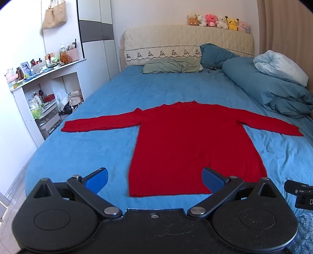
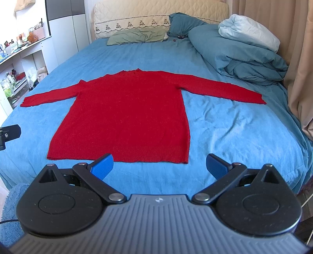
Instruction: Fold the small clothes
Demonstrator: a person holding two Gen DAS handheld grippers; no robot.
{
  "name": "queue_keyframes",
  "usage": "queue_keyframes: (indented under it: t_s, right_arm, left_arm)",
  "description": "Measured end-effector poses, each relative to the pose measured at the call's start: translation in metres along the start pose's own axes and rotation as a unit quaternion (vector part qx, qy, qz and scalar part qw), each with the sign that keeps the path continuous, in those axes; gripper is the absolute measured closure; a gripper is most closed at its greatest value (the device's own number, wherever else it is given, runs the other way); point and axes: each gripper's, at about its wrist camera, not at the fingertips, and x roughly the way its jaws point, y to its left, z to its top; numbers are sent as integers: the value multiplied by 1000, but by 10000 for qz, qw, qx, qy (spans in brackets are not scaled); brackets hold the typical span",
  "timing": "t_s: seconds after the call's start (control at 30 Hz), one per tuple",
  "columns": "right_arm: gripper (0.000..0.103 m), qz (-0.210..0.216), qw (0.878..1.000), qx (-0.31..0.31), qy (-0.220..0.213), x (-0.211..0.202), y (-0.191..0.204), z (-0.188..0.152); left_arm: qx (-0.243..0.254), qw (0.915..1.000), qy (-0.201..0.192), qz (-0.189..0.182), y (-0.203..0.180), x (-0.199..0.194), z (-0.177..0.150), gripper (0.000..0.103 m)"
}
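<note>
Both tongs, left (image 1: 154,178) and right (image 2: 159,166), hang wide and empty at the bed's (image 2: 234,127) foot. Sweater (image 2: 125,115) lies flat ahead, hem nearest, long axis toward headboard (image 2: 156,13), sleeves spread sideways.

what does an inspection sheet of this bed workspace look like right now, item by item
surface: bed sheet, blue, lightly wrinkled.
job's things: red sweater lies flat, unfolded, both sleeves spread out, hem nearest the grippers.
clutter: green pillow, rolled blue duvet and white bundle at the head end, apart from the sweater.
grippers: left gripper open, empty, over the hem; right gripper open, empty, just short of the hem.
cables: a thin dark cable at the lower left edge of the right wrist view.
surroundings: plush toys on the headboard, crowded white shelf, curtain.
</note>
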Motion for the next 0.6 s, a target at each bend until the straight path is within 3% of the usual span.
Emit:
queue_keyframes:
  t_s: [0.13,0.33,0.6]
  right_arm:
    - [0,26,10000,12,-45,-4,0,1]
    - [0,-189,9992,298,-180,0,-22,21]
    - [0,-898,9907,949,-390,45,-88,75]
  left_arm:
    - [3,9999,-98,34,0,0,1,0]
    - [44,9991,-340,-262,-6,15,25,0]
    - [397,9941,-759,-663,-48,81,119,0]
